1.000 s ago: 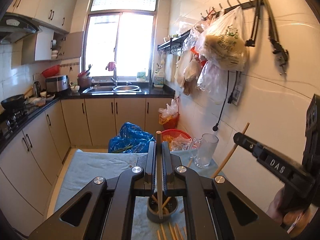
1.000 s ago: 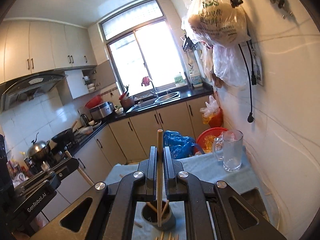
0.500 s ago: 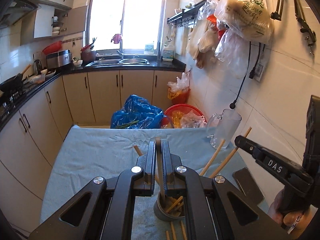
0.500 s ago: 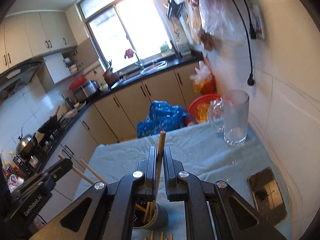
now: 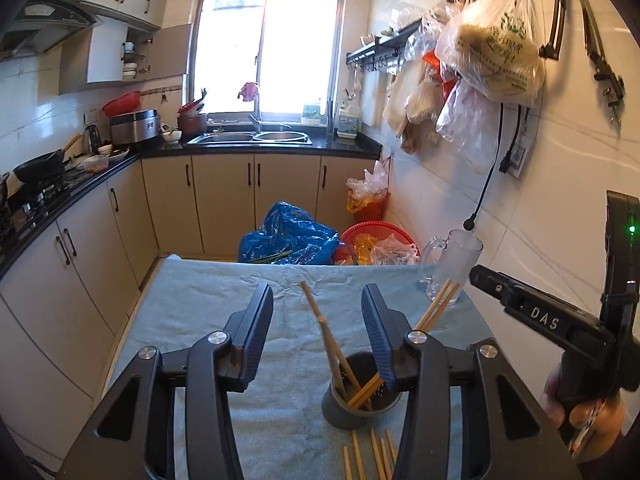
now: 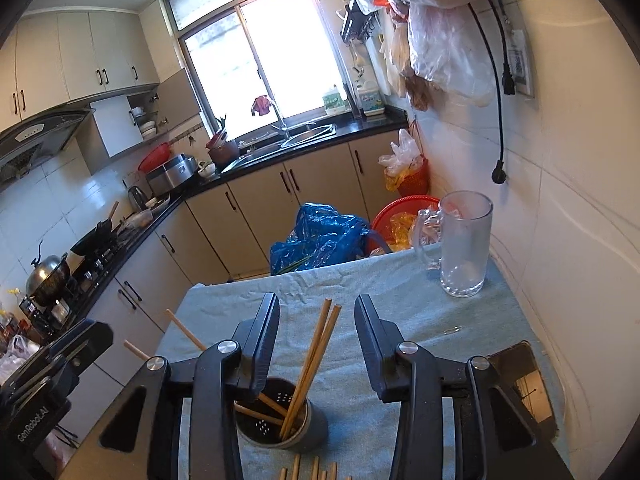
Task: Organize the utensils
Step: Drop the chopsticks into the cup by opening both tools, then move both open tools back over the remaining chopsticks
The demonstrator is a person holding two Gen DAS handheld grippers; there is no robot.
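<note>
Your left gripper [image 5: 317,322] and right gripper [image 6: 317,328] both have fingers spread, empty, above the cup [image 6: 280,420] holding chopsticks [image 6: 310,364].

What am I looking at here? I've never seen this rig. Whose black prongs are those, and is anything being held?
No robot: a person holds a two-finger gripper in each hand, each with its own fisheye camera. One picture looks along the left gripper, the other along the right gripper. Both are open and hold nothing. Between them, on the blue cloth, stands a dark holder with chopsticks leaning in it. More loose chopsticks lie in front. A glass mug stands by the wall.
</note>
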